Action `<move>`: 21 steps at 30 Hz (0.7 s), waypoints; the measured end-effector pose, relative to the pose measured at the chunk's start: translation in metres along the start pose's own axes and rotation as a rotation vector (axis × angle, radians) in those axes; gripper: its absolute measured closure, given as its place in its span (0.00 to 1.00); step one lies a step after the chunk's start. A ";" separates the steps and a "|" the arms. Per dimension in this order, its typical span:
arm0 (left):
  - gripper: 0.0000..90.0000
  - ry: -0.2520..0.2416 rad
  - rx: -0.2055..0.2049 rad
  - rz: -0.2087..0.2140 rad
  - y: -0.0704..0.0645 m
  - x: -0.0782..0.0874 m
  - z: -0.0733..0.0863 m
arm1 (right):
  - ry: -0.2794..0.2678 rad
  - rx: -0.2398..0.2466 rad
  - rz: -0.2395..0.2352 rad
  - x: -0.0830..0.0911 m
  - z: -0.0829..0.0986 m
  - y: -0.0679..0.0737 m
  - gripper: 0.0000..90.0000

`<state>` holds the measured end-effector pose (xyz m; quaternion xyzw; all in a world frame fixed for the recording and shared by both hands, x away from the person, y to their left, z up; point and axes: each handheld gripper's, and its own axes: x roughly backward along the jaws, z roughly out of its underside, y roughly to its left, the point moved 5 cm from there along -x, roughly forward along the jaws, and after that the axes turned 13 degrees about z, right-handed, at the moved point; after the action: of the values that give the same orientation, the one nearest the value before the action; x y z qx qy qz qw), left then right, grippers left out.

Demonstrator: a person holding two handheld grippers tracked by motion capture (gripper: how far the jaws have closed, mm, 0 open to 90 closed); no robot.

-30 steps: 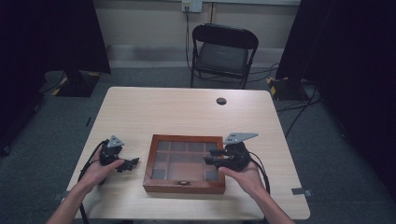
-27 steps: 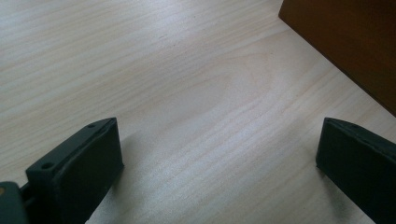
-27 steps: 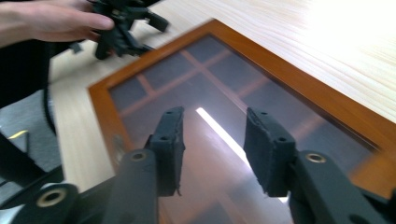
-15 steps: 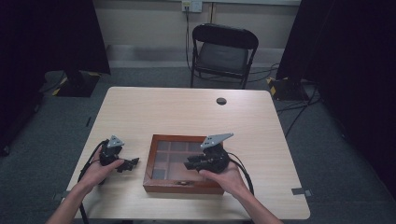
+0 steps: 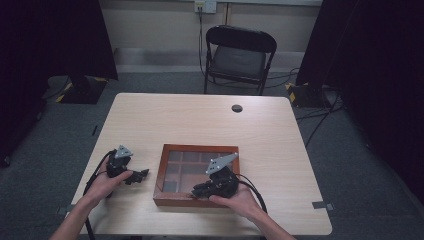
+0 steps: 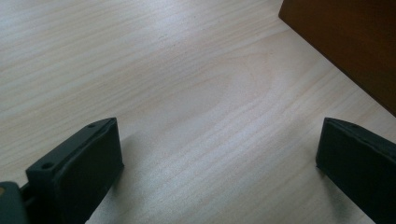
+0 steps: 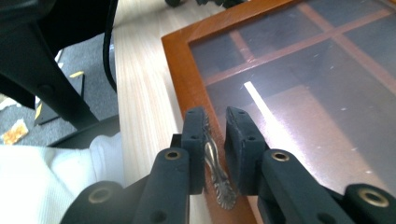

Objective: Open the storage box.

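- Change since the earlier high views: the right gripper [image 5: 202,189] has travelled from the 3 o'clock edge of the wooden display box [image 5: 197,174] leftward and toward the person, to the box's 6 o'clock edge; the left gripper [image 5: 141,175] and the box lie where they did.
- Task object: the box, with a glass-panelled lid over a grid of compartments, sits on the worktop [image 5: 200,122] toward its 6 o'clock edge, between the two hands.
- Right gripper: in the right gripper view its jaws stand narrow, one on each side of the ornate metal handle [image 7: 215,171] fixed at the lid's front rim; whether the pads already press the metal cannot be told.
- Left gripper: rests on the worktop at 9 o'clock of the box, apart from it; the left gripper view shows the jaws wide, with only bare wood between them and the box's side wall [image 6: 345,44] at upper right.
- Step in hand (judgement): gripping the handle to raise the lid. Done well, the jaws close squarely on the handle's middle, then lift in an arc about the far, 12 o'clock edge, presumably hinged; the left gripper could steady the box wall should the box slide.
- Writing: no brand, label or lettering is legible on the box or the grippers.
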<state>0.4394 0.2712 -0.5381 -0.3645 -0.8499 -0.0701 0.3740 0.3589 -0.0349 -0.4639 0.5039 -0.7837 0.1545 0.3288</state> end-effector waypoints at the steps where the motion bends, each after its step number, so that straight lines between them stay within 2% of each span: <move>1: 0.00 0.000 0.000 0.000 0.000 0.000 0.000 | -0.001 0.004 0.001 -0.001 0.001 0.000 0.87; 11: 0.00 -0.001 0.001 0.000 0.000 0.000 0.000 | 0.016 0.030 -0.001 -0.004 0.005 0.004 0.90; 21: 0.00 0.000 0.000 0.000 0.000 0.000 0.000 | -0.005 0.050 0.020 -0.004 0.006 0.006 0.91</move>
<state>0.4393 0.2711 -0.5381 -0.3646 -0.8499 -0.0700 0.3739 0.3529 -0.0331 -0.4710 0.5042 -0.7855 0.1761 0.3128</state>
